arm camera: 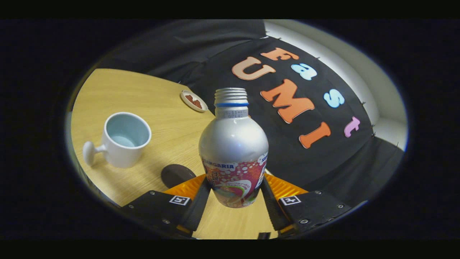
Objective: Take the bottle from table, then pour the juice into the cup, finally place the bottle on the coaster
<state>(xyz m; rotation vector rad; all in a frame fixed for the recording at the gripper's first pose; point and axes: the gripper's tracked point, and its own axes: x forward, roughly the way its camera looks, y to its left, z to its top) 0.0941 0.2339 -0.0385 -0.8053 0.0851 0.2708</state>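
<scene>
Now the fingers are pinching the bottle low on its printed label, one pressing on each side, so the bottle is sitting squarely between them. Its long axis is running upright, away from the fingers, with the uncapped threaded neck at the far end. The bottle's base appears to be hanging clear of the counter, though that is a judgement from the view angle. The cup is standing ahead of the fingers and off to their left, mouth up and looking empty, handle pointing further left. The dark coaster is lying just ahead of the left finger, between it and the cup. Pouring, I judge, is calling for a carry leftward and a tilt of the neck toward the cup.
</scene>
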